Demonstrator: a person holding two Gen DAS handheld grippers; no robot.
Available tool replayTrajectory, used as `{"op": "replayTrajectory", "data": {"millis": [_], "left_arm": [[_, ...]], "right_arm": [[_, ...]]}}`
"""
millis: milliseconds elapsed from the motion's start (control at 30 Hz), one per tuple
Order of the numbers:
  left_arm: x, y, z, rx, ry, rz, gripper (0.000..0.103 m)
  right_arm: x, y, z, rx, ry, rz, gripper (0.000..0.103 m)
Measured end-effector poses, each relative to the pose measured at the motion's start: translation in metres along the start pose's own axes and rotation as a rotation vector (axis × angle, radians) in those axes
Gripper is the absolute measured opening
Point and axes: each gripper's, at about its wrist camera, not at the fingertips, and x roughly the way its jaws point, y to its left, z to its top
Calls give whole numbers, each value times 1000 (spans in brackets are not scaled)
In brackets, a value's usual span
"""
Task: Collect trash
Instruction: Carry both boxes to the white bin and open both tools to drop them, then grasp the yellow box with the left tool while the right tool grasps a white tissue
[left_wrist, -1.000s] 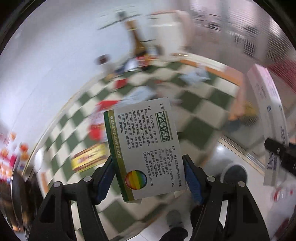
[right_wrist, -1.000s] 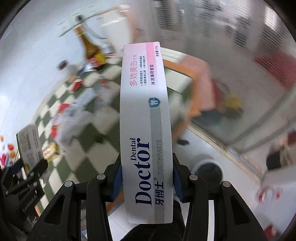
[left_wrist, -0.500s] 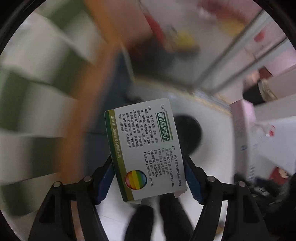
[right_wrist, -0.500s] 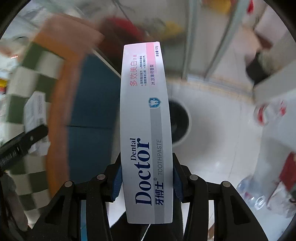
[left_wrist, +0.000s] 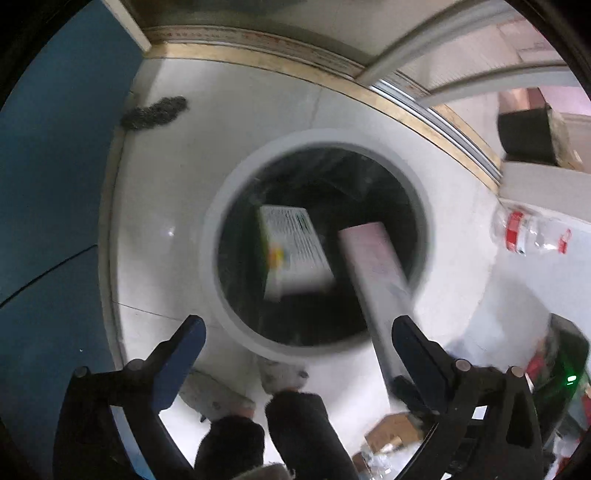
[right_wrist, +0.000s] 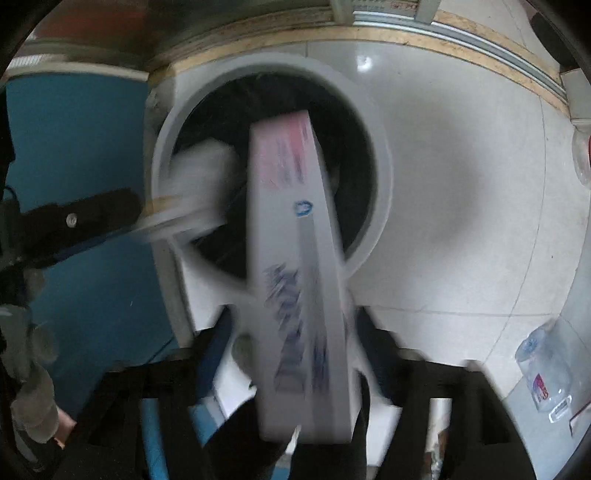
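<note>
Both grippers hang right over the round trash bin (left_wrist: 221, 206), so anything they let go of drops straight into its dark mouth.

The left gripper (left_wrist: 295, 332) has its fingers spread wide, with nothing between them. The medicine box (left_wrist: 295, 254) is blurry and sits inside the ring of the bin's rim, near the left side. I think it is falling in.

The toothpaste box (right_wrist: 299, 280) is blurry too. It points into the bin, top end past the rim and bottom end between the fingers of the right gripper (right_wrist: 295, 332). Those fingers look a little apart from its sides, so I think they have let go, but the blur hides any touch.

A plastic bottle (right_wrist: 543, 373) lies on the white floor, well away from the bin.
</note>
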Motion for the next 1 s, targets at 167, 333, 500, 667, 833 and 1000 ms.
{"op": "replayTrajectory", "data": {"millis": [167,333,500,667,833,1000], "left_arm": [[-29,4,-24,0,-144,135,103],[-65,3,-55,21,-242,243,103],[-108,-1,-88,30,-299,285,103],[-167,-11,-123,49,-347,299,103],[-233,-27,-168,64,-381,290,103],[-295,-44,-211,82,-416,283,103]], "right_arm": [[-29,-23,-14,15,-137,-104,103],[-60,-8,-35,-1,-231,-209,103],[-88,56,-44,-2,-274,-246,103],[-148,94,-67,6,-312,-240,103],[-223,128,-116,-11,-365,-225,103],[-300,151,-165,-12,-421,-213,103]]}}
